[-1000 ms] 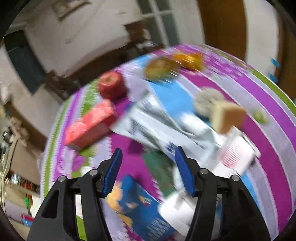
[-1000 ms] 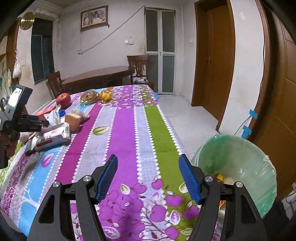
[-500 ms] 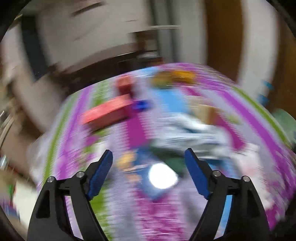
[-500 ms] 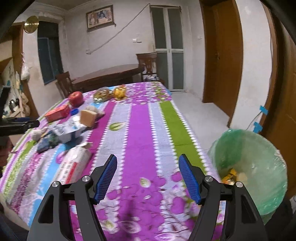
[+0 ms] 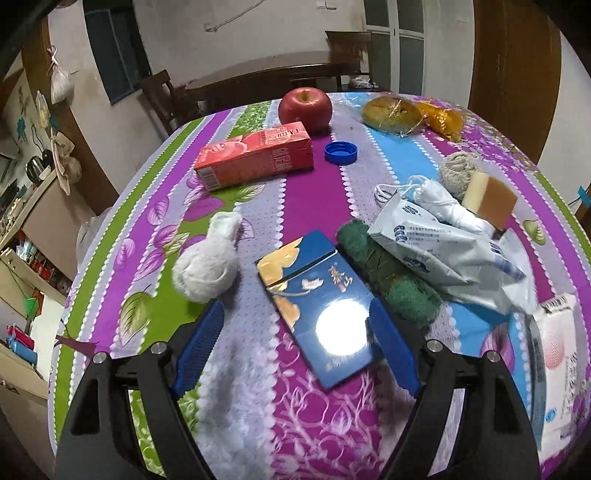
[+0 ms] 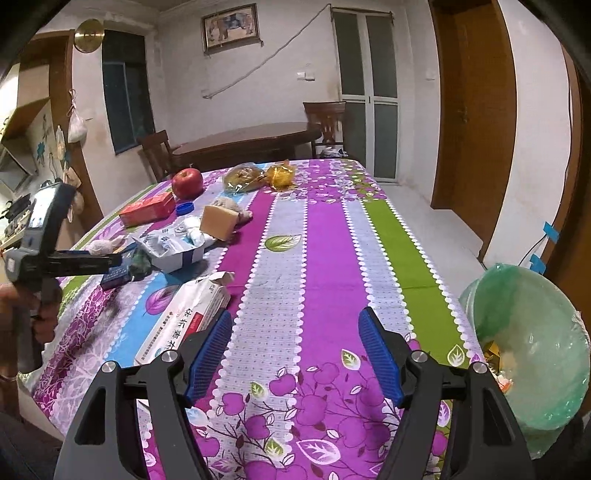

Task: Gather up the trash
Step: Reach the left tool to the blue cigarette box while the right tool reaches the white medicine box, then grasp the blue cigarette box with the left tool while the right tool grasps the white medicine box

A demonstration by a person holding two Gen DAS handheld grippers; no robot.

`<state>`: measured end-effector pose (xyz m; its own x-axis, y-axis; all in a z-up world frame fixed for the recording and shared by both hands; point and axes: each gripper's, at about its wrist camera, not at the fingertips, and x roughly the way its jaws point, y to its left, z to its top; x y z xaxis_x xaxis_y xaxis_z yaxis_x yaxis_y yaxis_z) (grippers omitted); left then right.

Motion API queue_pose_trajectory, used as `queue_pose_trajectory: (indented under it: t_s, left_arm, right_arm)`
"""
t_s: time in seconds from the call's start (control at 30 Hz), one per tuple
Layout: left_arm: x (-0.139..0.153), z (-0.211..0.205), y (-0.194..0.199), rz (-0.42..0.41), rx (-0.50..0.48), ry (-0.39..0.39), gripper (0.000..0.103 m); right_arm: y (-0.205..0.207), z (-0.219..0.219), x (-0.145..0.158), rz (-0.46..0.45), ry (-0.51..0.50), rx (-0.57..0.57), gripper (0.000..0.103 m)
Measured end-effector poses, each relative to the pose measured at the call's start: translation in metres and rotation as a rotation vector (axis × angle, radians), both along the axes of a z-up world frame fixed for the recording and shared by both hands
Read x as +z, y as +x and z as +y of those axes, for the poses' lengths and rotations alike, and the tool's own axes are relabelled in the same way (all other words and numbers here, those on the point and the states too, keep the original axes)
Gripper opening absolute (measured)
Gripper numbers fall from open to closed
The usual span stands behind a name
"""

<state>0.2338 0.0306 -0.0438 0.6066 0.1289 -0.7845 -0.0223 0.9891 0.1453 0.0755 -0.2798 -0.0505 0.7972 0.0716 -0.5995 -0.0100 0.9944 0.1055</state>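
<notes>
step: choosing next trash | left gripper [image 5: 295, 336] jaws wide, empty, over blue box [image 5: 317, 306] on table | right gripper [image 6: 295, 350] wide, empty | green-lined bin [image 6: 528, 347] beside table (far side) | next: lower, straddle box, close

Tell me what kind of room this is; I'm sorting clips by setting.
Most likely a home dining room. A long table wears a flowery striped cloth with an apple and snack litter on it, a second wooden table with chairs stands behind, and a framed picture hangs on the wall.
</notes>
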Motion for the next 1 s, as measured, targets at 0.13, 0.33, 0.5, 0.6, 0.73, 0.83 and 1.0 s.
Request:
queue_pose_trajectory:
  t_s: [0.13, 0.33, 0.5, 0.6, 0.73, 0.83, 1.0]
  left_arm:
    - [-0.004, -0.008, 0.004, 0.011, 0.000, -0.036, 0.080]
    - [-0.013, -0.013, 0.011, 0.021, 0.026, -0.032, 0.080]
    - [-0.016, 0.002, 0.004, 0.020, 0.052, -0.116, 0.057]
    - [-0.013, 0.014, -0.010, -0.011, 0.070, -0.119, 0.056]
    - [0.002, 0.034, -0.035, -0.081, 0.099, -0.127, 0.056]
    - [0.013, 0.041, -0.046, -0.123, 0.093, -0.128, 0.056]
    - [0.019, 0.046, -0.055, -0.151, 0.074, -0.152, 0.055]
  right_arm:
    - [0.001, 0.002, -0.001, 0.005, 0.007, 0.005, 0.072]
    - [0.004, 0.010, -0.002, 0.007, 0.000, 0.036, 0.072]
    - [0.008, 0.027, 0.002, 0.009, -0.013, 0.093, 0.072]
    - [0.008, 0.043, 0.007, 0.014, 0.005, 0.159, 0.072]
    - [0.016, 0.072, 0.005, 0.069, 0.027, 0.234, 0.081]
    - [0.026, 0.098, -0.005, 0.132, -0.012, 0.254, 0.081]
    - [0.041, 0.121, -0.027, 0.232, -0.072, 0.191, 0.070]
